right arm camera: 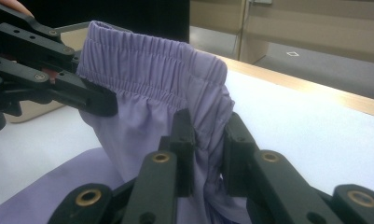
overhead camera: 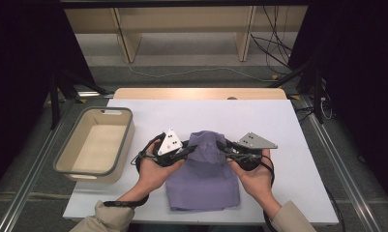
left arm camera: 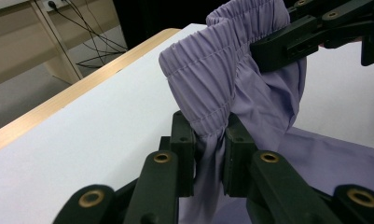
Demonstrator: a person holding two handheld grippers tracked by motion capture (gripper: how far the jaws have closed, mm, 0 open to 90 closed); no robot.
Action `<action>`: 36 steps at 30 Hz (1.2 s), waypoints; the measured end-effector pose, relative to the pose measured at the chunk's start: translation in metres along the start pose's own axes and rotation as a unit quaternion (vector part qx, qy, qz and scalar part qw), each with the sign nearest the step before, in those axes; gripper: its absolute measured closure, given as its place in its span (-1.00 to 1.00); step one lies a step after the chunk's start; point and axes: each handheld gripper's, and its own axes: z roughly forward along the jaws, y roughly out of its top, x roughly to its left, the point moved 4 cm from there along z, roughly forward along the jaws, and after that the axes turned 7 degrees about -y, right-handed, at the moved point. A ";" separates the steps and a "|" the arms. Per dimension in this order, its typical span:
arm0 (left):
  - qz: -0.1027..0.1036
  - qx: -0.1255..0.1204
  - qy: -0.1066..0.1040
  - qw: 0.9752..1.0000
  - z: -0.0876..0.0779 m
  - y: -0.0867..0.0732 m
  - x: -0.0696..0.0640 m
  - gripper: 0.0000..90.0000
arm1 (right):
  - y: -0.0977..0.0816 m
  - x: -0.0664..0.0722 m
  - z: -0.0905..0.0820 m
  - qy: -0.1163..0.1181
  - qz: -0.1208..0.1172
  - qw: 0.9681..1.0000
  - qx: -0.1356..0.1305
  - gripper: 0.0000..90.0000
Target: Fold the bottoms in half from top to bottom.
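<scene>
A pair of purple shorts (overhead camera: 205, 181) lies on the white table (overhead camera: 288, 145), its elastic waistband lifted off the surface. My left gripper (overhead camera: 189, 150) is shut on the left side of the waistband (left arm camera: 208, 119). On the right side of the waistband (right arm camera: 208, 126) my right gripper (overhead camera: 226, 149) is shut as well. The band stretches between the two grippers, held up above the table. In the left gripper view the right gripper (left arm camera: 287, 44) grips the far side of the shorts (left arm camera: 250, 93). The right gripper view shows the left gripper (right arm camera: 89, 100) on the shorts (right arm camera: 147, 93).
A beige bin with a grey rim (overhead camera: 128, 140) stands at the table's left side, nothing inside it. A wooden strip (overhead camera: 201, 93) runs along the table's far edge. Shelving and cables lie on the floor beyond.
</scene>
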 end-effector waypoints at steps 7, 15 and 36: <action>0.003 0.000 -0.002 1.000 -0.002 -0.001 -0.003 0.73 | -0.001 0.002 -0.003 0.002 0.000 1.000 0.001 0.73; 0.004 0.001 -0.004 1.000 -0.003 -0.002 -0.006 0.73 | -0.003 0.004 -0.006 0.004 0.000 1.000 0.003 0.73; 0.012 0.008 -0.012 1.000 -0.005 -0.008 -0.011 0.72 | -0.008 0.008 -0.011 0.012 -0.005 1.000 0.009 0.73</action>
